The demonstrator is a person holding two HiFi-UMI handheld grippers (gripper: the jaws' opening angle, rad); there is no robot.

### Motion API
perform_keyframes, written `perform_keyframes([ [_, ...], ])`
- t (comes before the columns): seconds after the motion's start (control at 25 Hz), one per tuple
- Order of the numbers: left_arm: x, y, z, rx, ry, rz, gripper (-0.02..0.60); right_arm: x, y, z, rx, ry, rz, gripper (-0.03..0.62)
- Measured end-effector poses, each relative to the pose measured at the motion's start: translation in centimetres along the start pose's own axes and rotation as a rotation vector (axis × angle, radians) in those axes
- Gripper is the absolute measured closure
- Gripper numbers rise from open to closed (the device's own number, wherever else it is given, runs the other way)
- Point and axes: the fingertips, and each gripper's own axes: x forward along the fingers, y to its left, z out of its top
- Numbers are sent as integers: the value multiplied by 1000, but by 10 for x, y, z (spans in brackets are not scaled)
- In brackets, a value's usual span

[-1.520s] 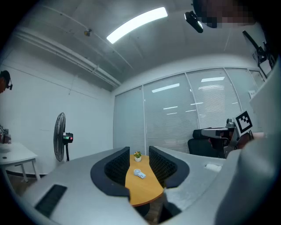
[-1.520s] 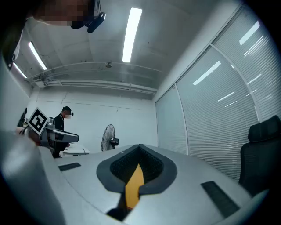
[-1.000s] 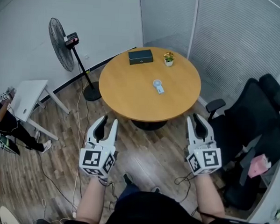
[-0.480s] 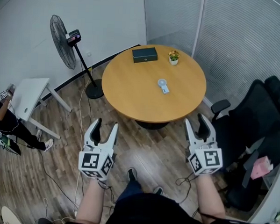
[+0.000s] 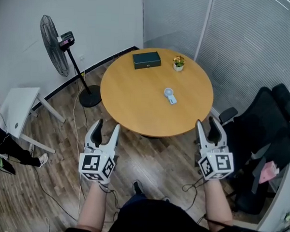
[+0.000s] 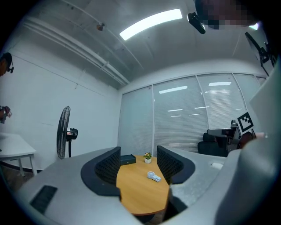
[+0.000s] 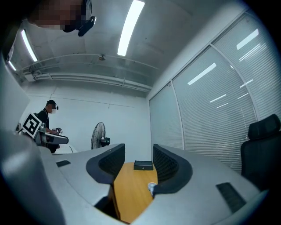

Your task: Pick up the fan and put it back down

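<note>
A small white hand-held fan point(image 5: 170, 95) lies flat near the middle of the round wooden table point(image 5: 135, 108). It shows between the jaws in the left gripper view point(image 6: 153, 176) and low beside the right jaw in the right gripper view point(image 7: 151, 186). My left gripper point(image 5: 106, 127) hovers over the floor just short of the table's near edge, open and empty; its jaws have just been opening. My right gripper point(image 5: 206, 124) stands at the table's right side, open and empty, its jaws having spread wide and then closed in a little. Both point level at the table, well short of the fan.
At the table's far side sit a dark box point(image 5: 146, 60) and a little potted plant point(image 5: 178, 63). A tall standing fan point(image 5: 54, 44) with floor cables is at the left, beside a white desk point(image 5: 19, 109). Black office chairs point(image 5: 265, 124) crowd the right.
Both grippers have come forward toward the table's near edge, and their jaws stand wider apart than a second ago. The small fan has not moved.
</note>
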Motion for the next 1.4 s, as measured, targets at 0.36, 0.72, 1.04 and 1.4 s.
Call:
perform_keyframes([
  [0.36,38,84,-4,-39,-4,-43,333,58,26,3,-38,7,-97,384],
  [0.72,54,129,-15,-87,3,-50,333,86,48,-3,-68,32,-123,384],
  [1.04,81,137,-36,-96,44,-45,333,116,35,-31,-56,64,-123,385],
  [1.4,132,155,-25,-51,41,14,333,192,4,-40,19,19,-82,393],
])
